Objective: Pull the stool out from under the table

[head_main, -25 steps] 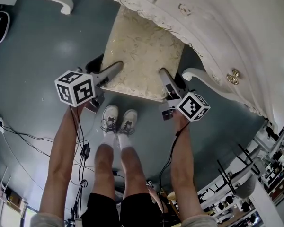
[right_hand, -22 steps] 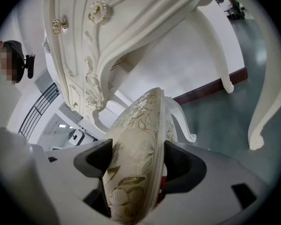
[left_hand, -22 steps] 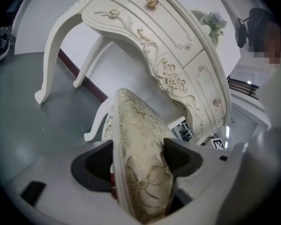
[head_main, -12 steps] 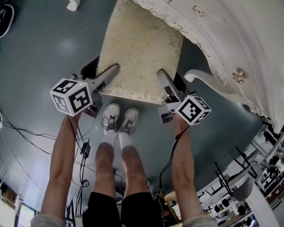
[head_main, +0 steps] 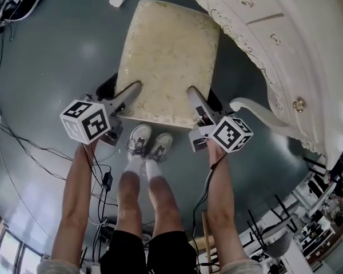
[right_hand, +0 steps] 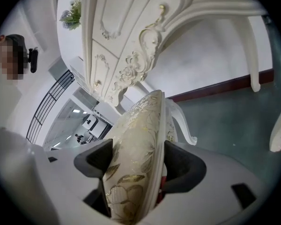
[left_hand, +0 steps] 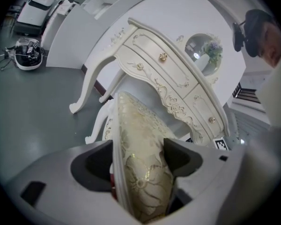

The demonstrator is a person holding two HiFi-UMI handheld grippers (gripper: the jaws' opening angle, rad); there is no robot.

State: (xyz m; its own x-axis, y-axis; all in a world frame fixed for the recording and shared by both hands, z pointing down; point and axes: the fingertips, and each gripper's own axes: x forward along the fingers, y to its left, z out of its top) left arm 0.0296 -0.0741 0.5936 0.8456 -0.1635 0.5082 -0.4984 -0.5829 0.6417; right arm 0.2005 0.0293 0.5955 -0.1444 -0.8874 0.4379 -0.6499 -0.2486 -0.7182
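Brocade in cream and gold covers the stool (head_main: pixel 168 56), which stands on the grey floor (head_main: pixel 57 61) right in front of the person, with nearly all of its seat out in the open. Only the far corner, at about one o'clock, meets the carved edge of the white table (head_main: pixel 286 44). The table sweeps from twelve round to four o'clock of the seat.

The left gripper (head_main: pixel 130 91) has hold of the near edge at about seven o'clock, and the right gripper (head_main: pixel 194 96) holds it at about five o'clock. Both are clamped on the seat. In each gripper view the padded cushion and its white rim stand edge-on between the two dark jaws, filling the gap and touching both sides.

A curved table leg (head_main: pixel 257 110) comes down at four o'clock, just beside the right gripper. The person's white shoes (head_main: pixel 147 143) sit at six o'clock, tucked against the near edge between the two grippers. Black cables (head_main: pixel 28 147) trail over the floor at about eight o'clock, well apart from the stool.
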